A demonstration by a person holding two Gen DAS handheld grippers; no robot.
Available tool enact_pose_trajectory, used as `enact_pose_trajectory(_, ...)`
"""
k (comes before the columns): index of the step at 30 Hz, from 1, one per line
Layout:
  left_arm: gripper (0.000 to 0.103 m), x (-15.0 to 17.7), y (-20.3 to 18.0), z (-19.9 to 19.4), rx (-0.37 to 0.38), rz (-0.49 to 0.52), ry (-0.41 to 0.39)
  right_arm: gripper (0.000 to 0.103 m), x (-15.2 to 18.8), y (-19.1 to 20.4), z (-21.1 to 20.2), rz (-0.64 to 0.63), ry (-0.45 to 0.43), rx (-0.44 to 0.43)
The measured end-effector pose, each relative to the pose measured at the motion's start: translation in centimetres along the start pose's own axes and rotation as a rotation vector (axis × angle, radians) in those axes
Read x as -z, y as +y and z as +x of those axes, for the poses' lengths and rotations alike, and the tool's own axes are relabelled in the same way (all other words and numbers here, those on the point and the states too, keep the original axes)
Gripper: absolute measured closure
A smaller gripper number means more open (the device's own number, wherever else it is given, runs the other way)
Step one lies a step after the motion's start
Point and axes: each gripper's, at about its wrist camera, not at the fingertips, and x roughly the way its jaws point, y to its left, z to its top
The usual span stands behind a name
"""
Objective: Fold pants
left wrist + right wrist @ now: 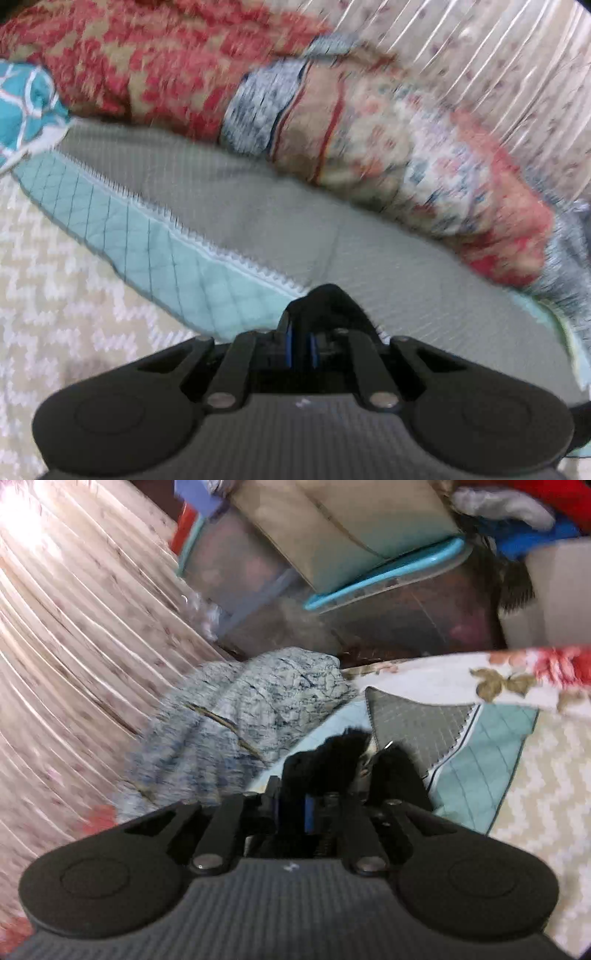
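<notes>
Black pants (332, 760) bunched between the right hand-held gripper (364, 760) fingers.

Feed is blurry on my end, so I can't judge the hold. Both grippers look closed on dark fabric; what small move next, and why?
Probably lift both a little and draw the black fabric taut. The left gripper and the right gripper each look pinched on a bunched bit of it over the grey quilted cover, so no edge lies flat enough to fold yet. The blur makes this a guess.
</notes>
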Motion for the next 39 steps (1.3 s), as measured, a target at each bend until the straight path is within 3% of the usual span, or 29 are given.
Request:
enact_pose_trajectory(2, 0.088, 1.1, -0.2, 1.3, -0.022, 0.039, 0.041, 0.067, 1.3, -0.1, 1.7, -0.004, 0.079, 0.033)
enact_pose_trajectory(5, 0.057, 2.3, -0.6, 1.3, -0.065, 0.130, 0.030, 0.065, 3.5, -1.1, 1.9, -0.052, 0.106, 0.013)
enact_pose_trajectory(6, 0.052, 2.4, -0.5, 1.2, -0.077, 0.146, 0.024, 0.065, 4.1, -1.3, 1.9, -0.079, 0.117, 0.018)
enact_pose_trajectory(10, 0.048, 2.1, 0.2, -0.3, -0.059, 0.168, 0.008, 0.065, 5.7, -3.0, 1.9, -0.060, 0.163, 0.018)
enact_pose_trajectory(14, 0.032, 1.7, -0.7, -2.0, -0.105, 0.267, -0.110, 0.065, 5.3, -2.9, 1.6, -0.067, 0.134, 0.028)
enact_pose_trajectory(17, 0.017, 1.8, -2.8, -2.7, -0.128, 0.424, -0.210, 0.065, 5.1, -1.4, 2.2, -0.084, 0.133, 0.007)
enact_pose_trajectory(22, 0.011, 4.1, -7.4, -1.2, -0.114, 0.772, -0.289, 0.059, 5.8, 2.0, 5.2, -0.159, 0.168, 0.001)
enact_pose_trajectory(26, 0.011, 5.6, -8.8, 1.5, -0.103, 0.893, -0.254, 0.042, 6.6, 3.8, 8.7, -0.203, 0.164, 0.072)
enact_pose_trajectory(29, 0.016, 6.1, -8.9, 4.0, -0.136, 0.911, -0.217, 0.040, 6.9, 4.2, 11.5, -0.210, 0.160, 0.129)
enact_pose_trajectory(31, 0.033, 6.5, -8.7, 5.4, -0.154, 0.934, -0.176, 0.040, 7.1, 4.1, 12.9, -0.220, 0.165, 0.170)
enact_pose_trajectory(33, 0.072, 7.2, -8.3, 7.0, -0.192, 0.964, -0.122, 0.041, 7.3, 3.6, 14.0, -0.218, 0.179, 0.201)
enact_pose_trajectory(34, 0.083, 7.6, -8.1, 7.4, -0.215, 0.974, -0.104, 0.044, 7.5, 3.2, 14.5, -0.207, 0.194, 0.206)
enact_pose_trajectory(35, 0.094, 8.1, -7.7, 7.6, -0.226, 0.980, -0.096, 0.064, 7.6, 2.6, 14.9, -0.200, 0.211, 0.212)
enact_pose_trajectory(37, 0.096, 8.4, -7.5, 7.4, -0.228, 0.968, -0.117, 0.092, 7.6, 1.6, 15.1, -0.202, 0.223, 0.240)
enact_pose_trajectory(39, 0.096, 8.2, -7.5, 6.6, -0.236, 0.938, -0.138, 0.096, 7.0, 1.0, 13.9, -0.172, 0.210, 0.199)
